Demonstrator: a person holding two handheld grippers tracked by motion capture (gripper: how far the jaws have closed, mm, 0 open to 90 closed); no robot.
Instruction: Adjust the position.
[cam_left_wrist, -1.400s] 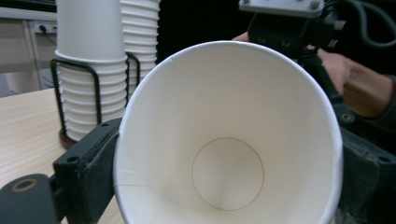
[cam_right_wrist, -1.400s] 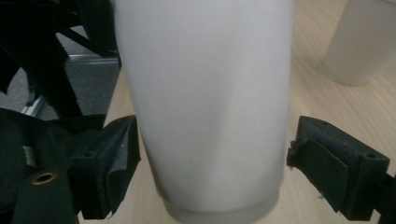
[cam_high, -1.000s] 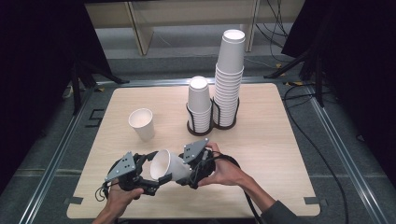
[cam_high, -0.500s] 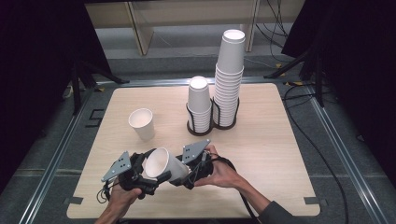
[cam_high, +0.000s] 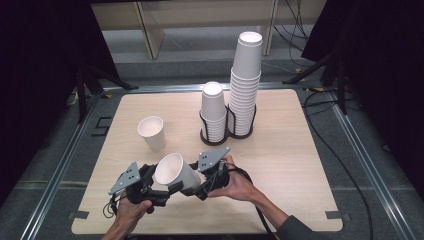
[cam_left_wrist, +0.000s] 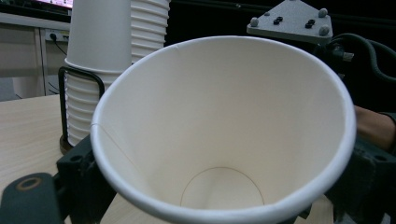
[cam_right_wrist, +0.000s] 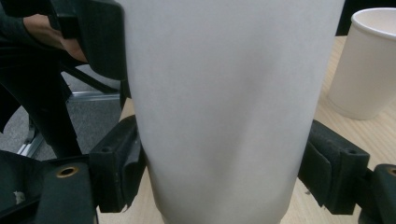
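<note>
Passing one paper cup between two grippers above the table's near edge.

Cup lies tilted, mouth toward the left gripper, base toward the right gripper. Right jaws are clamped on the cup wall, one pad on each side. Left jaws have just been closing at the cup's rim end; whether their pads press the wall cannot be told. Judged step: mid hand-over. Next move calls for one confirmed grip before the other lets go, with light pressure to avoid crushing. A lone cup stands near the left edge; two racked stacks stand toward the far edge.
</note>
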